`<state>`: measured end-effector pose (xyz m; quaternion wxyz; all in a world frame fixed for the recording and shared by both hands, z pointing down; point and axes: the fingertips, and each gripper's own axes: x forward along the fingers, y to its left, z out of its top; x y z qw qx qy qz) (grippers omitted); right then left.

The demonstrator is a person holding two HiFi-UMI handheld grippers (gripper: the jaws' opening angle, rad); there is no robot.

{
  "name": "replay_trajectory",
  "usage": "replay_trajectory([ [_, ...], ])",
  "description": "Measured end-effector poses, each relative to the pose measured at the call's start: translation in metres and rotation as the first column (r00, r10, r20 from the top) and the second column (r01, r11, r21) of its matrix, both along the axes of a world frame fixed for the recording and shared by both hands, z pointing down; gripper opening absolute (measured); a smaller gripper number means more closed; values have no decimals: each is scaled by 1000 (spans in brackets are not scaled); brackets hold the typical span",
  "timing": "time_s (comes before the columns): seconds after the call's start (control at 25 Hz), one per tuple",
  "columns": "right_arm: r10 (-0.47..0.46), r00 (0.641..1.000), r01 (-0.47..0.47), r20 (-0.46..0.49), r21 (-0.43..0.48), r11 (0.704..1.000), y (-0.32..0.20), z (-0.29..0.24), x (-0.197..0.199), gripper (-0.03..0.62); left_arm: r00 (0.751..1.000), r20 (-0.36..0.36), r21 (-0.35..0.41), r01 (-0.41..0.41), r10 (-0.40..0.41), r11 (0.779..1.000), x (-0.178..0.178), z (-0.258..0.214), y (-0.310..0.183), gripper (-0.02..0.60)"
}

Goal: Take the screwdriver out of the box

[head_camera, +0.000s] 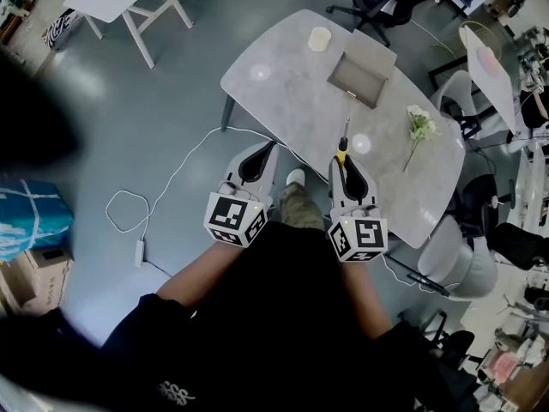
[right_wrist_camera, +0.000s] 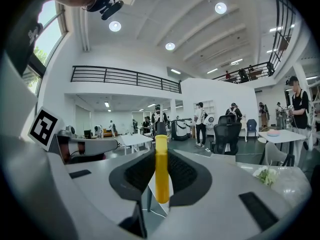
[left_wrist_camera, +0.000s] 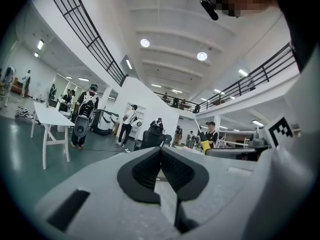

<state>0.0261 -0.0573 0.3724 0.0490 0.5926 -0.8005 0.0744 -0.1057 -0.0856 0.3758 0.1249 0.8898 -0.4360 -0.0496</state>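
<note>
In the head view my right gripper (head_camera: 342, 161) is shut on the yellow-handled screwdriver (head_camera: 345, 136), whose thin shaft points away over the near edge of the marble table (head_camera: 283, 101). The open cardboard box (head_camera: 364, 72) stands further back on the table, apart from the tool. The right gripper view shows the screwdriver (right_wrist_camera: 161, 174) clamped upright between the black pads of that gripper (right_wrist_camera: 161, 153). My left gripper (head_camera: 267, 148) hovers beside the table's near edge. Its jaws (left_wrist_camera: 161, 150) meet at the tips with nothing between them.
A pale cup (head_camera: 319, 39) stands at the table's far edge, and a sprig of white flowers (head_camera: 419, 127) lies to the right. Two small round white discs (head_camera: 361, 143) sit on the top. A white cable (head_camera: 171, 183) trails over the floor; office chairs (head_camera: 382, 3) ring the table.
</note>
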Motion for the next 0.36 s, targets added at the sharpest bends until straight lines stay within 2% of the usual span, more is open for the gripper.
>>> replay_trajectory([
  [0.36, 6, 1000, -6, 7, 7, 1000, -22, 1, 13, 77, 1000, 18, -23, -6, 6, 1000, 9, 10, -19, 15],
])
